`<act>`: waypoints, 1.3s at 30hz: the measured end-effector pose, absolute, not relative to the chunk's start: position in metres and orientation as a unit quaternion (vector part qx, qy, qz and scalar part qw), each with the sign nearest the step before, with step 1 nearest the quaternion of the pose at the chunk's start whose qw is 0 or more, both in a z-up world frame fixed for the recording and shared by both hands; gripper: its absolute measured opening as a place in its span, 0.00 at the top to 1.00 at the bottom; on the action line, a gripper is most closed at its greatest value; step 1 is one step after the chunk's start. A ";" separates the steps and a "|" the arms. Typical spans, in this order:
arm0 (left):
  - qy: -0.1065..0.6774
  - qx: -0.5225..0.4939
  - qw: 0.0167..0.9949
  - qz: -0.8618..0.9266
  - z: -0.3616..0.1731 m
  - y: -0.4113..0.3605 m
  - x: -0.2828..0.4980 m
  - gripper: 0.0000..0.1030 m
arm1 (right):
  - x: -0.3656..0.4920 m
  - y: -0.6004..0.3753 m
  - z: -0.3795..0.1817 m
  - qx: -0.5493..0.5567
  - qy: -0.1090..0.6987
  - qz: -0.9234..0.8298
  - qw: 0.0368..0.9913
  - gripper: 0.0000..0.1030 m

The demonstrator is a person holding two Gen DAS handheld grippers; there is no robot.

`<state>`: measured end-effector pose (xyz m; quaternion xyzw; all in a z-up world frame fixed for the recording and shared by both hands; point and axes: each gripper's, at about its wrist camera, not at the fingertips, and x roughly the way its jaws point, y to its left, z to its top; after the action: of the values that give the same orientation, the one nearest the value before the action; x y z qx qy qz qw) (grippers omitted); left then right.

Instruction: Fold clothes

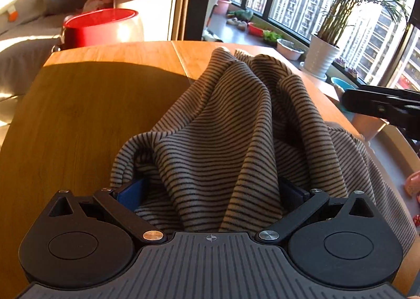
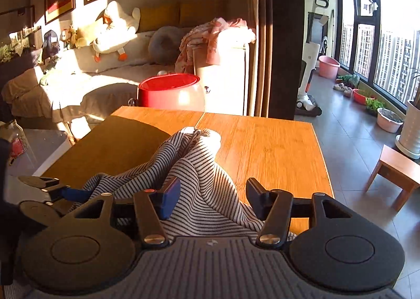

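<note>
One red bucket (image 2: 169,94) stands beyond the far edge of the tabletop (image 2: 267,141); its inside cannot be made out. On the balcony floor sit two pink basins (image 2: 328,66), the nearer holding what may be soil, and one white planter (image 1: 321,54) with a palm.

One striped garment (image 1: 236,120) lies bunched along the tabletop's middle, reaching from its near edge toward the far edge. The left gripper (image 1: 210,194) has its jaws spread wide with cloth heaped between them, not pinched. The right gripper (image 2: 212,197) is likewise spread, over the garment's near end.
</note>
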<state>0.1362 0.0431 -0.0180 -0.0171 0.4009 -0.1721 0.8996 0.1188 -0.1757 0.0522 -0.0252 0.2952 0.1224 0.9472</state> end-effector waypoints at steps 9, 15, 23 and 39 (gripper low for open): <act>0.406 0.025 0.896 -0.179 -0.017 0.031 0.140 0.00 | 0.142 -0.161 0.052 -0.064 0.262 0.137 0.953 1.00; 0.384 0.044 0.905 -0.179 -0.015 0.034 0.131 0.16 | 0.171 -0.214 0.066 -0.059 0.251 0.023 0.966 0.96; 0.354 0.035 0.916 -0.186 0.010 0.047 0.144 0.77 | 0.146 -0.194 0.049 -0.011 0.267 0.106 0.958 0.69; 0.352 -0.045 0.931 -0.081 0.016 0.130 0.198 0.78 | 0.152 -0.106 0.023 -0.114 0.275 0.151 0.943 0.79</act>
<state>0.1981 0.1303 0.0164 -0.0451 0.3524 -0.0807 0.9313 0.1523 -0.1062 0.0229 -0.1143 0.2752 0.1511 0.9425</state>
